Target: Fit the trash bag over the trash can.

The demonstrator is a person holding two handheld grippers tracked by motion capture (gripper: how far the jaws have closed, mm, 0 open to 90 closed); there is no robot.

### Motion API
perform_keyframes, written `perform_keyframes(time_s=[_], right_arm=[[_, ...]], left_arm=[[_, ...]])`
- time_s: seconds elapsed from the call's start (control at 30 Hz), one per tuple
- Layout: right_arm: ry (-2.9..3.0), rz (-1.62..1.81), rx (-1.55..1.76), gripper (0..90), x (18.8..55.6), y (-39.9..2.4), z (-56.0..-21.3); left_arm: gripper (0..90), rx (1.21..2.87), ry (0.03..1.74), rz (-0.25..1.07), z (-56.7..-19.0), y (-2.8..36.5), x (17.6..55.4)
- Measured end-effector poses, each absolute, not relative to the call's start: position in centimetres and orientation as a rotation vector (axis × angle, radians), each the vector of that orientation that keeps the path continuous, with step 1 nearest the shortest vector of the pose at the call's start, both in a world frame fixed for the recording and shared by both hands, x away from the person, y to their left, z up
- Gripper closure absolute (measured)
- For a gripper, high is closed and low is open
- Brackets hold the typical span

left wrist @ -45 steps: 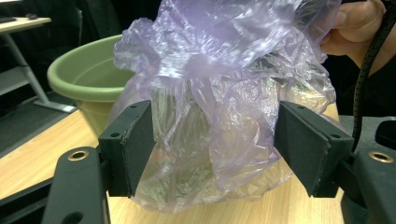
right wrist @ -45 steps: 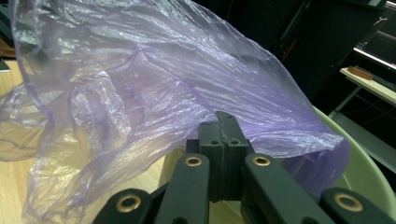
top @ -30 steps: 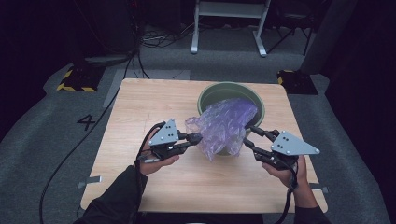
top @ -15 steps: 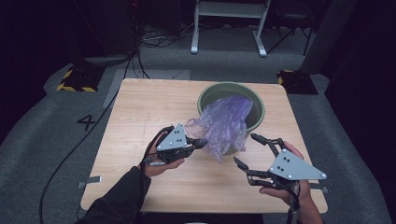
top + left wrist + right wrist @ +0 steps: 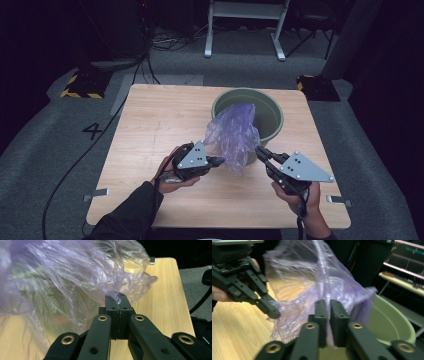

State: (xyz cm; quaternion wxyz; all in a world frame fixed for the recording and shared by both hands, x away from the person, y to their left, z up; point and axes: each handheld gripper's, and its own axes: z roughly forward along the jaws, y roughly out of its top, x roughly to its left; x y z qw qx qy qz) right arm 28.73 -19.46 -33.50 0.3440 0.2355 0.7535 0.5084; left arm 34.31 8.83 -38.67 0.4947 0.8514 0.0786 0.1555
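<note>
1. Purple plastic bag [image 5: 234,136]: a thin, see-through, crumpled film. It spills out of the green bucket [image 5: 272,114] over the rim on the person's side and hangs down to the wooden table [image 5: 150,125]. Its long axis runs from the bucket's mouth toward the table's near edge, with the lower end pointing at that edge.

2. Green bucket: stands upright on the far right part of the table, close to the far edge and near the right edge, mouth up.

3. Left gripper [image 5: 216,161]: lies level, just left of the bag's lower end, jaws pointing right. In the left gripper view its jaws [image 5: 119,298] are closed, and a fold of the purple film is pinched at their tips.

4. Right gripper [image 5: 260,151]: lies just right of the bag's lower end, jaws pointing up-left toward it. Its jaws have just been closing. In the right gripper view they [image 5: 329,305] stand almost together with film against them; whether film is caught between the pads cannot be told.

5. Open room: the left half of the table and the strip along its near edge are bare wood. The bucket leaves little margin at the far right corner.
</note>
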Motion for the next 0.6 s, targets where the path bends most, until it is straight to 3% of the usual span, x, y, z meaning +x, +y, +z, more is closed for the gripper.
perform_keyframes(time_s=[0.43, 0.6], right_arm=[[1.88, 1.356, 0.813, 88.6, 29.8, -23.7, -34.9], [1.894, 1.389, 0.765, 54.1, 29.2, -24.2, -35.1]], left_arm=[[89.2, 2.104, 0.175, 0.389, -39.8, 8.6, 34.0], [89.1, 2.102, 0.17, 0.382, -39.7, 8.5, 34.0]])
